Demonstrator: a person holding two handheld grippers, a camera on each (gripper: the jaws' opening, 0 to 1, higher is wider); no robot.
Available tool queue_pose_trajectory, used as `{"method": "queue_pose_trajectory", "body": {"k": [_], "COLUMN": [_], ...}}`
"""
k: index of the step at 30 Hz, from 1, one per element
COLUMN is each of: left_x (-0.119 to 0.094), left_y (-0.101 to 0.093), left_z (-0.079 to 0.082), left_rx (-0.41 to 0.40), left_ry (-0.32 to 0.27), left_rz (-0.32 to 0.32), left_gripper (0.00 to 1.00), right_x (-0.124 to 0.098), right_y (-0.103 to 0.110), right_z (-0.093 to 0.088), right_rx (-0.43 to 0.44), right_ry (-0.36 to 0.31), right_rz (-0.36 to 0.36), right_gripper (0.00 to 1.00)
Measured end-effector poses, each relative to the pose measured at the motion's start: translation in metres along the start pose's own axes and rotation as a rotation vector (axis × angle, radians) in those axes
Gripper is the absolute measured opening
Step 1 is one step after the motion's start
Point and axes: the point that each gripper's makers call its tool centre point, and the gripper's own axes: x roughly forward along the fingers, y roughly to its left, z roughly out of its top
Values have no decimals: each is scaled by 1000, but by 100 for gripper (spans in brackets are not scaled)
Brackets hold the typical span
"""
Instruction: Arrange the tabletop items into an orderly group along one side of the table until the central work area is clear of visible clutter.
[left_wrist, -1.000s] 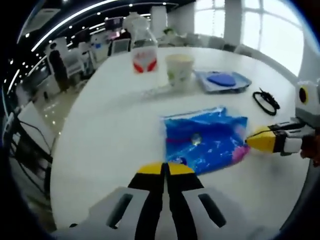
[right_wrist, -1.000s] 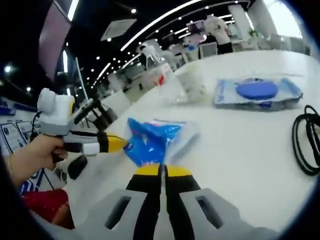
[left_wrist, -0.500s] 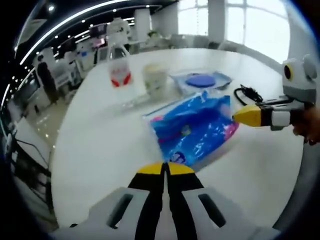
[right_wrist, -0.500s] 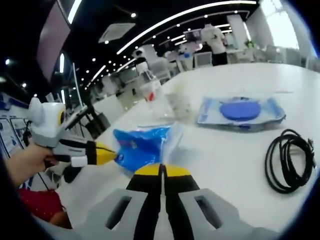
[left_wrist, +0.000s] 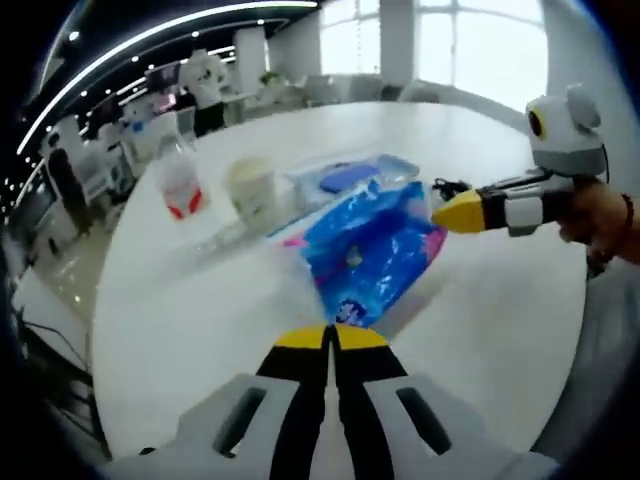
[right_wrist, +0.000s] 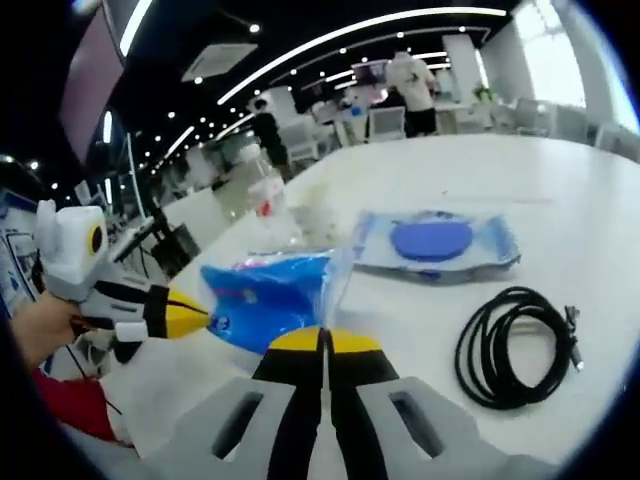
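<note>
A blue plastic bag (left_wrist: 372, 250) with a clear edge hangs between both grippers just above the white table (left_wrist: 190, 330). My left gripper (left_wrist: 331, 332) is shut on its near edge. The right gripper (left_wrist: 445, 213) comes in from the right, shut on the bag's far corner. In the right gripper view the same bag (right_wrist: 262, 296) lies between my right gripper (right_wrist: 322, 338) and the left gripper (right_wrist: 200, 318), which a hand holds. Beyond the bag stand a clear bottle (left_wrist: 180, 187) with a red label, a paper cup (left_wrist: 251, 190) and a clear packet (right_wrist: 432, 240) holding a blue disc.
A coiled black cable (right_wrist: 515, 345) lies on the table to the right of my right gripper. The table's curved edge (left_wrist: 100, 300) runs along the left, with office chairs and people standing far behind. A person's sleeve (right_wrist: 70, 410) shows at the lower left.
Both grippers have carried the blue bag closer to the bottle, cup and packet. The cable has come fully into the right gripper view.
</note>
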Motion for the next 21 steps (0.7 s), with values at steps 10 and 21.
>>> {"method": "queue_pose_trajectory", "body": {"k": [10,21], "left_x": [16,41], "left_y": [-34,-67], "left_z": [32,68], "left_rx": [38,89], "left_ry": [-28,-67], "left_rz": [-66,-117], "left_gripper": [0,0], "right_x": [-22,-44], "right_y": [-41,-89], "right_z": [15,25], "right_rx": [12,42], "right_ry": [-16,-23], "right_rz": [-84,-180], "right_gripper": [1,1]}}
